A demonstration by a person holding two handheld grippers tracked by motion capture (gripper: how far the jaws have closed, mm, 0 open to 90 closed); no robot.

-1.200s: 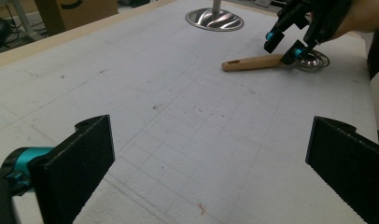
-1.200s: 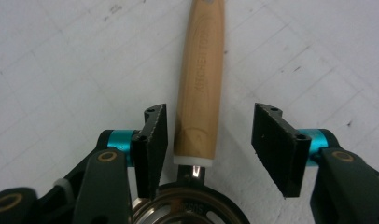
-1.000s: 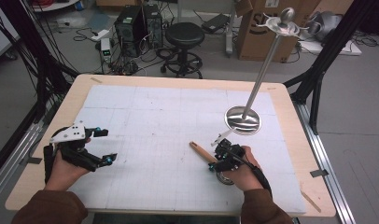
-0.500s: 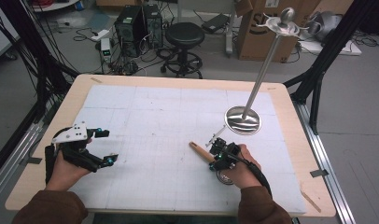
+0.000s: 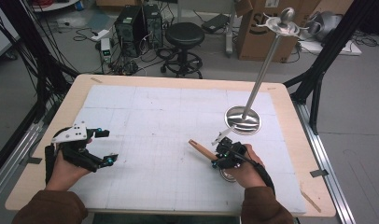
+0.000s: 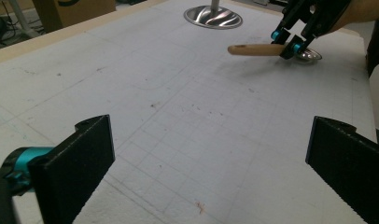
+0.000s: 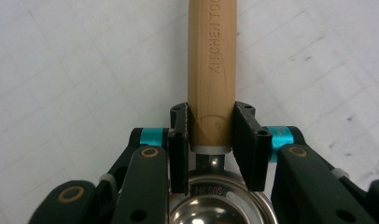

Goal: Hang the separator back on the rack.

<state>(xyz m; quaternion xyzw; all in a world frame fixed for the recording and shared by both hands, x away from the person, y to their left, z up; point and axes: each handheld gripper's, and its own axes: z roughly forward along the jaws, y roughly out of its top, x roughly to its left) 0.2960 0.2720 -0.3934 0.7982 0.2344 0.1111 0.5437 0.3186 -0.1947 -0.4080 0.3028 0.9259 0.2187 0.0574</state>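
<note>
Matt wooden handle (image 7: pixel 211 70) on a glossy metal scoop bowl (image 7: pixel 220 205).

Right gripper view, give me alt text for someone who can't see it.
The right gripper has its two black jaws closed on the wooden handle of a metal ladle, near where the handle meets the shiny bowl. The handle, stamped KITCHEN TOO, points away over a white gridded mat.

A pale wooden tabletop (image 5: pixel 290 93) carries a white mat ruled in a faint grey grid (image 5: pixel 155 116). The light-brown wooden handle stamped with dark letters (image 7: pixel 211 70) joins a shiny silver steel scoop (image 7: pixel 220 205). Each black hand-held gripper (image 7: pixel 211 140) bears turquoise accents. A mirror-bright silver metal stand (image 5: pixel 243 119) gleams.
</note>
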